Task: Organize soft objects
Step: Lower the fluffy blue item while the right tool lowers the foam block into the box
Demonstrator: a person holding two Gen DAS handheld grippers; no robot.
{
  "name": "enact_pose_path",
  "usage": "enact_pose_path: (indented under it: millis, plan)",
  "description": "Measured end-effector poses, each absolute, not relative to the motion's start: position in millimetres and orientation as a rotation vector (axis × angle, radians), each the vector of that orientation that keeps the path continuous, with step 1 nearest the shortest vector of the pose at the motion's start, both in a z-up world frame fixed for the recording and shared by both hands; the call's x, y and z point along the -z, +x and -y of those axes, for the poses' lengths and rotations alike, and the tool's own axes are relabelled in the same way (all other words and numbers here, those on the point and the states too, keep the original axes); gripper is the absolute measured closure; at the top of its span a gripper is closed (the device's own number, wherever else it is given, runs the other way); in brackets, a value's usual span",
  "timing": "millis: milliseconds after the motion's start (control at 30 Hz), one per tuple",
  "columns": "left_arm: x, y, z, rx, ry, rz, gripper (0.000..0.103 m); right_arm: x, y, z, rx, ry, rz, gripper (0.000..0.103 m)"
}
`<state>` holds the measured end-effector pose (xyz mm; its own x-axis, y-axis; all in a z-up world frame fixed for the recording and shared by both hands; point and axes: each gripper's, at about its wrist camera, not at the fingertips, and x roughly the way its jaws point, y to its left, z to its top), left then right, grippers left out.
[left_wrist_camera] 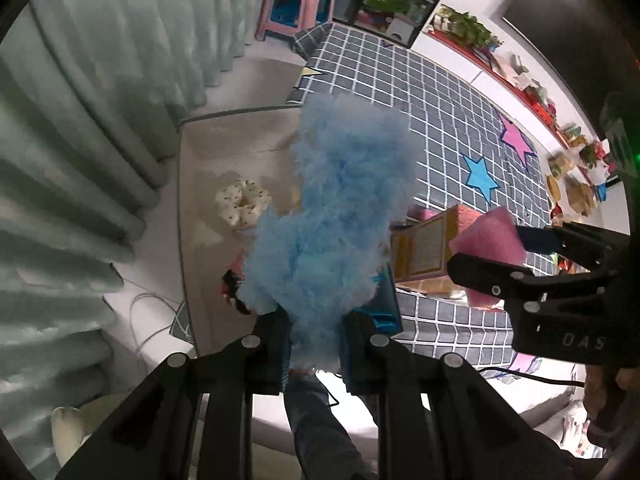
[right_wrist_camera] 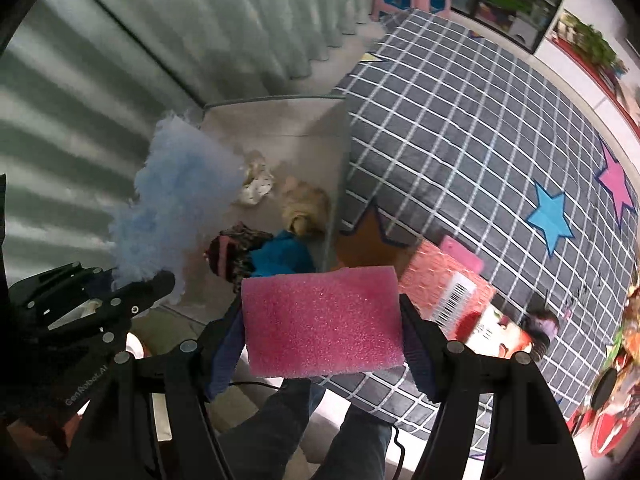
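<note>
Blue fluffy cloth [left_wrist_camera: 336, 216] is hanging from the left tongs [left_wrist_camera: 314, 344], pinched fully closed on its lower edge, above the beige bin [right_wrist_camera: 276, 128]. Right tongs [right_wrist_camera: 322, 316] are gripping the pink sponge [right_wrist_camera: 322, 316] at half width, over the bin's edge by the checked mat [right_wrist_camera: 460, 140]. Risk: the sponge is sitting shallow between the fingers and may be slipping; the cloth's trailing bulk may be snagging the bin wall or dropping outside.

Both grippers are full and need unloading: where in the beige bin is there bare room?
The beige bin is bare along its far wall, near the curtain. Its near end is crowded: white scrunchie, tan plush, blue cloth.
</note>
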<state>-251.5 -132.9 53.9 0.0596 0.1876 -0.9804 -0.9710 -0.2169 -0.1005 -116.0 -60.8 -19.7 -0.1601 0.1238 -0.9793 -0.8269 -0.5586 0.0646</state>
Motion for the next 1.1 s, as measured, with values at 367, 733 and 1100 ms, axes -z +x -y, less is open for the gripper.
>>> enact_pose_path:
  millis: [367,733,1100]
  plan:
    - [-48,-263,137,-1.426,-1.285,-0.912,0.082,21,-140,60,-1.833,-1.468,-0.818,0.032]
    - [-44,-267,135,-1.421,-1.300,-0.918,0.082,26,-142,57,-1.825,-1.491,-0.822,0.032]
    - [-38,-268,133,-1.413,-1.309,-0.933,0.082,33,-144,53,-1.814,-1.505,-0.845,0.032]
